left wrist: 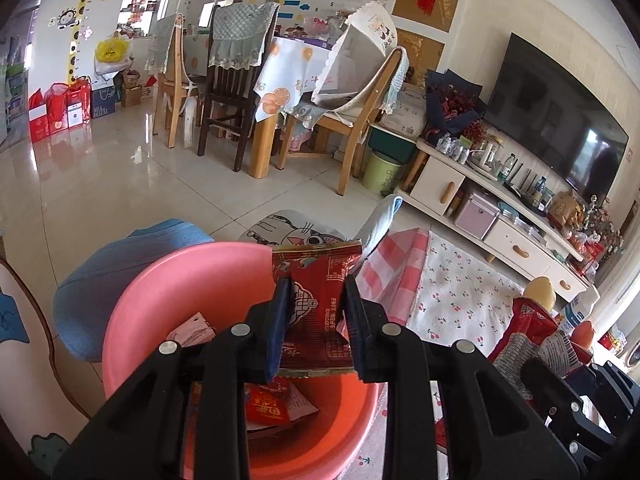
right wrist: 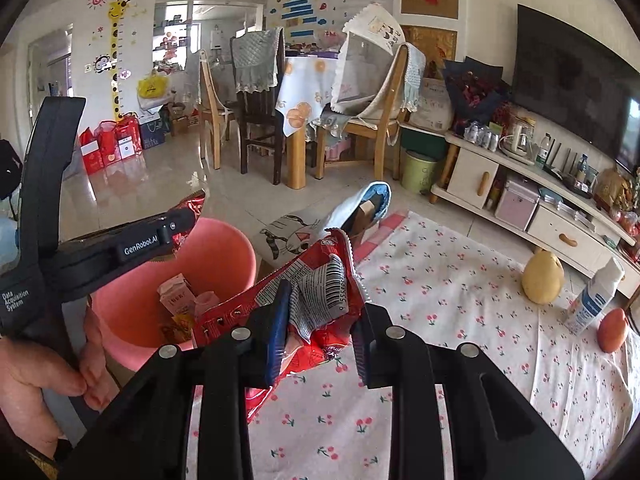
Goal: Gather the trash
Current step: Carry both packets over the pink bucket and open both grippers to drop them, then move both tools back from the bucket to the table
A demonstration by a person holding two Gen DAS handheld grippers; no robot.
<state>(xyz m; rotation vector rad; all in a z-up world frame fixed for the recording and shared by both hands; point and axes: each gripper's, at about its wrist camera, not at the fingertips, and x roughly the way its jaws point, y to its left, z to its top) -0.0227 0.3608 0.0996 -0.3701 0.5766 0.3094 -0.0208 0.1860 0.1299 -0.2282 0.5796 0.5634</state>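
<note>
My left gripper (left wrist: 316,292) is shut on a dark red snack wrapper (left wrist: 320,280), which hangs over the pink plastic bin (left wrist: 192,264). Several wrappers and a small carton lie inside that bin. My right gripper (right wrist: 322,300) is shut on a crumpled bright red wrapper (right wrist: 320,292) with a barcode, held above the cherry-print tablecloth (right wrist: 440,300) just right of the pink bin (right wrist: 224,256). The right wrist view also shows the left gripper (right wrist: 176,228), held by a hand (right wrist: 36,376), over the bin's rim. In the left wrist view the bright red wrapper (left wrist: 532,328) appears at the right.
On the cloth lie a yellow pear (right wrist: 542,280), an orange fruit (right wrist: 612,330) and a white tube (right wrist: 596,300). A blue cushion (left wrist: 100,280) sits left of the bin. A TV stand (left wrist: 480,208), dining chairs (left wrist: 232,92) and a green bin (left wrist: 382,172) stand beyond on the tiled floor.
</note>
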